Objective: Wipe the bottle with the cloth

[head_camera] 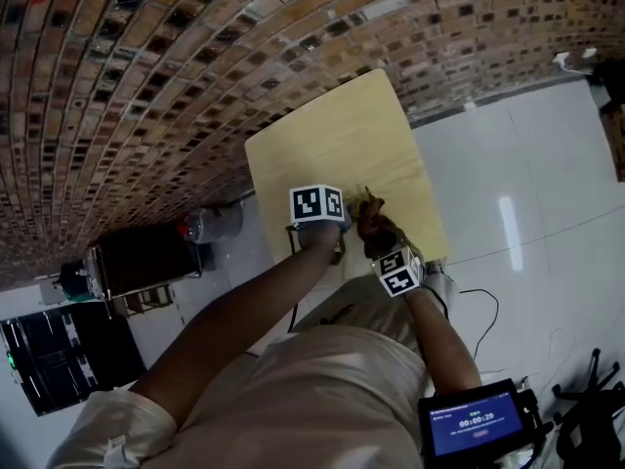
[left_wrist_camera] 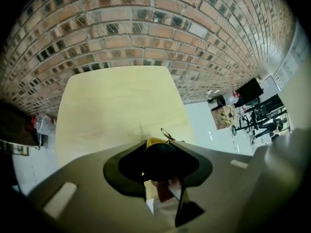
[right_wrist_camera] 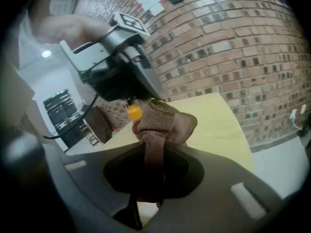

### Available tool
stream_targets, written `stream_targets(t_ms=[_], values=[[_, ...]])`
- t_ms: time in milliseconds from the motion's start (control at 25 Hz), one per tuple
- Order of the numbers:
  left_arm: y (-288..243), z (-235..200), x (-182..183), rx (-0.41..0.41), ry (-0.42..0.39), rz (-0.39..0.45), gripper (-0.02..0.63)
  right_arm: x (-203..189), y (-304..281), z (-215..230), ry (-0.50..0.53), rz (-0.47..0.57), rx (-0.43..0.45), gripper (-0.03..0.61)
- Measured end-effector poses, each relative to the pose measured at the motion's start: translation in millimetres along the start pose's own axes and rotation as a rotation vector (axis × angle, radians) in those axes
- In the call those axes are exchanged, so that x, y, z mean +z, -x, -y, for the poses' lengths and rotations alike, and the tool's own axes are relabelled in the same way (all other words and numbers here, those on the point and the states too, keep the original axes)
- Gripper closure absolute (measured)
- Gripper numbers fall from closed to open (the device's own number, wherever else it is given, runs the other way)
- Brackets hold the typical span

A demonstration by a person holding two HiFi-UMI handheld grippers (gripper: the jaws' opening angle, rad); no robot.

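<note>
Both grippers meet above the near end of a pale wooden table (head_camera: 332,135). My left gripper (head_camera: 344,221) is shut on a small dark bottle (left_wrist_camera: 158,158) with a yellow part (left_wrist_camera: 154,142) showing at its top. In the right gripper view the left gripper (right_wrist_camera: 132,95) hangs from the upper left, and the bottle's yellow tip (right_wrist_camera: 134,112) peeks out below it. My right gripper (right_wrist_camera: 148,178) is shut on a brown knitted cloth (right_wrist_camera: 163,123). The cloth rises from the jaws, bunches against the bottle and hides most of it. In the head view the cloth (head_camera: 371,208) lies between the two grippers.
A brick wall (head_camera: 195,76) runs behind the table. To the left on the floor are a dark cart (head_camera: 146,257) and a clear plastic bottle (head_camera: 210,225). A device with a lit screen (head_camera: 479,423) sits at my right side, and a cable (head_camera: 483,311) trails over the pale floor.
</note>
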State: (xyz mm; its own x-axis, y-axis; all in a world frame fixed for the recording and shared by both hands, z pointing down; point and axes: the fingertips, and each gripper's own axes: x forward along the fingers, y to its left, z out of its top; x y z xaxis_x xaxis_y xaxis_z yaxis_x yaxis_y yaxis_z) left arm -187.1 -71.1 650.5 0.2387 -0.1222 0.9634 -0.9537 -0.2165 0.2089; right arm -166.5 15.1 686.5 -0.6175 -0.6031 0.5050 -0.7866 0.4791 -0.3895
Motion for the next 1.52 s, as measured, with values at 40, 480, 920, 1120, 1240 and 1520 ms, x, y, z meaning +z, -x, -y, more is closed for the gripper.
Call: stream_targets(t_ms=[40,480,920,1120,1240,1520], values=[[-0.2,1.2,-0.5,0.004,0.005,0.003,0.449,8.3,-1.9,-13.3,0.034,0.007,0.025,0.506],[-3.3,19.0,-4.7,0.057,-0.168,-0.007,0.452,18.5,-34.5,-19.9,-0.195,-0.037,0.091,0.506],[-5.2,30.5,-9.5,0.068,-0.265,-0.008,0.451,-38.8,-63.9,7.0,-0.652,-0.211,0.068,0.506],[-5.1,36.0,-6.3,0.061,-0.361,0.026,0.451,-61.3,-63.8,10.8,-1.193,-0.224,0.094,0.506],[-5.8,38.8,-6.8,0.061,-0.473,0.028,0.451,-73.1,-40.5,23.5,-1.187,-0.235,0.067,0.506],[-4.4,39.0,-9.0,0.077,-0.684,0.045,0.319,-65.3,53.5,94.8,-0.949,-0.083,-0.017,0.506]])
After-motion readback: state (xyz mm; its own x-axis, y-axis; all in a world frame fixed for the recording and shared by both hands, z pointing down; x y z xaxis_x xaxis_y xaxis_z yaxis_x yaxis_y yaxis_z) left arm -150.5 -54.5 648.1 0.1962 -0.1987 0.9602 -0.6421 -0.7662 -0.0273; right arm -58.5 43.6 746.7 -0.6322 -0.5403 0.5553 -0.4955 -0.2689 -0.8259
